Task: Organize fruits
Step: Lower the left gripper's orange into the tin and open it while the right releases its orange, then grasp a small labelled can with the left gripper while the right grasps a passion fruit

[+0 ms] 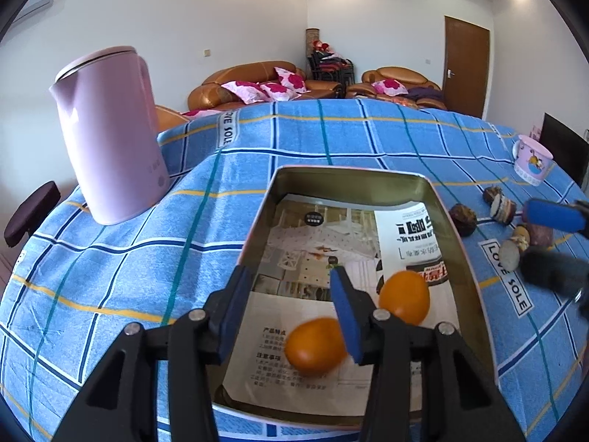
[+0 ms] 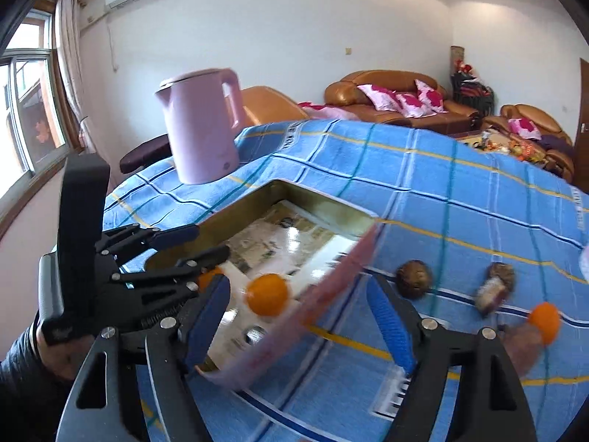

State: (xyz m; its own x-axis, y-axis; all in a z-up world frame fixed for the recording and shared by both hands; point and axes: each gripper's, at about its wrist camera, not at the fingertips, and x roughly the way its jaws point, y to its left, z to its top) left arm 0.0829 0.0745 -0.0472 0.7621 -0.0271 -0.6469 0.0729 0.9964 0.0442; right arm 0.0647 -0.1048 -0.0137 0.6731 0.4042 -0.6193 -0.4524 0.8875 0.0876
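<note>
Two oranges lie loose in the tin on the bench; a third orange waits outside among roughly six dark fruits. Both the left gripper and right gripper are released, empty. Risk: the left gripper's fingers, hanging over the tin's near end, could nudge a fruit rolling or shift the tin.

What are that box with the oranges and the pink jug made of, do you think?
The box looks like thin metal: its inner walls have a dull golden sheen. The jug looks like matte plastic, smooth with only a soft highlight, though coated metal is possible.
</note>
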